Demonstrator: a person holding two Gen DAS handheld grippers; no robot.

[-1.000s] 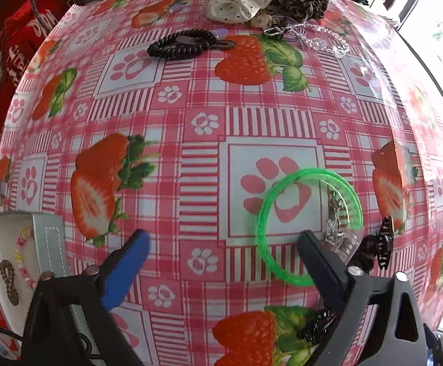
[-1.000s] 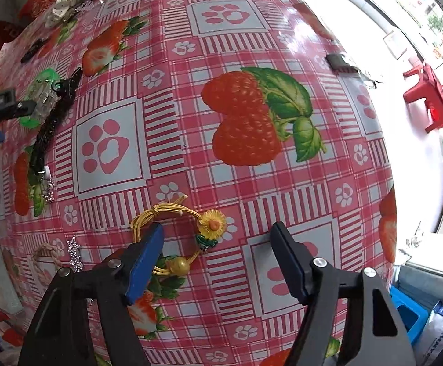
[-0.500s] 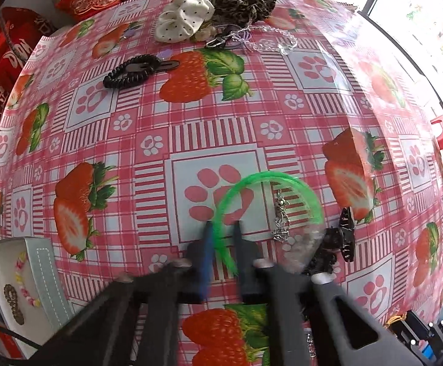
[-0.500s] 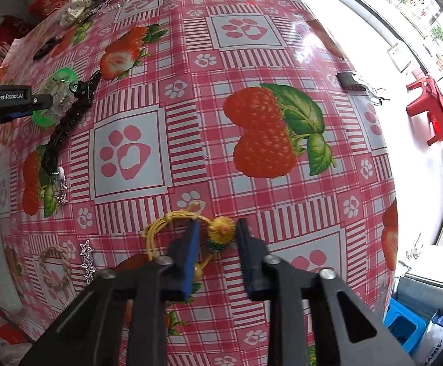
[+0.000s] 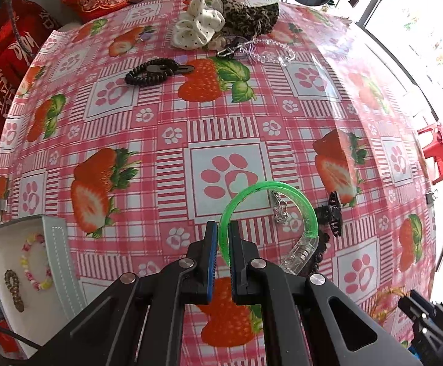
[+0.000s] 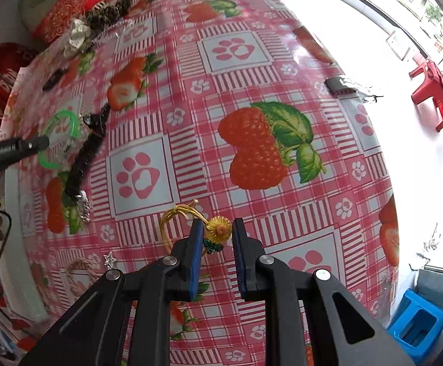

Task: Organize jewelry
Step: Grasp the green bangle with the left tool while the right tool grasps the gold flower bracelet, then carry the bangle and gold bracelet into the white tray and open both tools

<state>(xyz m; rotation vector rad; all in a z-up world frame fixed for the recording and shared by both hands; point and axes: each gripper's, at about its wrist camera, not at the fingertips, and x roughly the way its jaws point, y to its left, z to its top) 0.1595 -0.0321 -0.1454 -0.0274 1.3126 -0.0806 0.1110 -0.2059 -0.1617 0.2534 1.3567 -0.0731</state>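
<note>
Table [image 5: 166,113], covered by tablecloth. Far edge: two fabric scrunchies [image 5: 221,21] side by side; bead chain [image 5: 270,52] just right of them; coiled hair tie [image 5: 151,71] nearer and to their left. Near left, at table edge: open box [image 5: 59,262] holding a bead bracelet [image 5: 36,262] and, left of it, a chain piece [image 5: 13,286]. Near centre: bangle [image 5: 270,213] between the left gripper [image 5: 221,244] pads, a small chain [image 5: 279,210] within its loop; hair claw [image 5: 332,216] just right of the bangle. Right wrist view: corded flower bracelet [image 6: 197,222] between the right gripper [image 6: 218,244] pads; star charm [image 6: 110,260] to its near left.

Strawberry-print table [image 5: 221,128] bearing black coil tie [image 5: 148,74], scrunchies [image 5: 197,29]
</note>
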